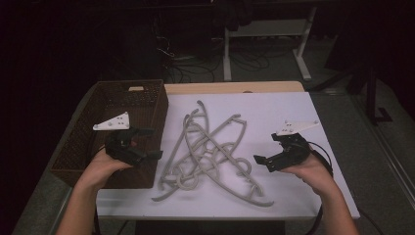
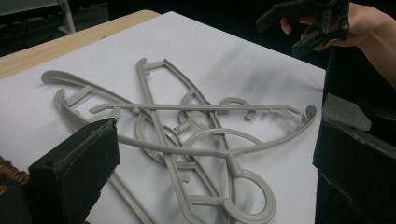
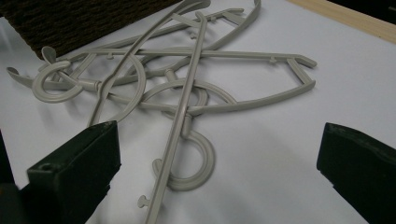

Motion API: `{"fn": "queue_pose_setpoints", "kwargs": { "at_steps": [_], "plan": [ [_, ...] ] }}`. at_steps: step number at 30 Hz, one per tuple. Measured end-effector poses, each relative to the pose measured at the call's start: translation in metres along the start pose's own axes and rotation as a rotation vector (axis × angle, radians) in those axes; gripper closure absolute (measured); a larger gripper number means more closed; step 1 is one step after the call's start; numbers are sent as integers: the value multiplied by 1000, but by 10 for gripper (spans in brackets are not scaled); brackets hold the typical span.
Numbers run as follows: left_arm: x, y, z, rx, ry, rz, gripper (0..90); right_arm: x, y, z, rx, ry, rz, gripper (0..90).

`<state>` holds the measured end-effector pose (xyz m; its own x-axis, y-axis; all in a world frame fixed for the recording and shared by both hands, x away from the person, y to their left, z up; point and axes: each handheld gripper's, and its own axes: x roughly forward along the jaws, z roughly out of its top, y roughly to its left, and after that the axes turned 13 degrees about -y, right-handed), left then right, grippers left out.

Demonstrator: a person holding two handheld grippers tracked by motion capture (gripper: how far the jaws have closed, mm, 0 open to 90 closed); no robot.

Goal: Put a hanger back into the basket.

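On the white-topped table (image 1: pixel 293 105), beside the dark woven wicker basket (image 1: pixel 105 105), lies a tangled heap of grey plastic clothes hangers (image 1: pixel 210 147) — between the left gripper (image 1: pixel 147 143) and right gripper (image 1: pixel 262 161), both spread wide, holding nothing. Best pick one top hanger by its bar — lift slowly so hooks untangle.

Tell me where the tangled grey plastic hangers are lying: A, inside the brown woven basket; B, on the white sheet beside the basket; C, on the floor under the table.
B: the tangled grey plastic hangers lie on the white sheet, right of the brown woven basket.
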<state>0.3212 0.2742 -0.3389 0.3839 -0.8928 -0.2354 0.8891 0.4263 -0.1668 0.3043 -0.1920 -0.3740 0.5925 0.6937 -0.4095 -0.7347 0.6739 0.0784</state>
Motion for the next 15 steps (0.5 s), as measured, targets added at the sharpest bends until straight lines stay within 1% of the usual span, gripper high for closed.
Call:
{"fn": "queue_pose_setpoints", "kwargs": {
  "at_steps": [12, 13, 15],
  "plan": [
    [8, -4, 4, 1, -7, -22, 2, -2, 0, -1, 3, -2, -1, 0],
    [11, -6, 5, 1, -11, -24, 2, -2, -1, -2, 11, -3, -8, 0],
    [14, -8, 5, 4, -10, -30, 2, -2, -1, -3, 11, 1, -11, 0]
  ]
}}
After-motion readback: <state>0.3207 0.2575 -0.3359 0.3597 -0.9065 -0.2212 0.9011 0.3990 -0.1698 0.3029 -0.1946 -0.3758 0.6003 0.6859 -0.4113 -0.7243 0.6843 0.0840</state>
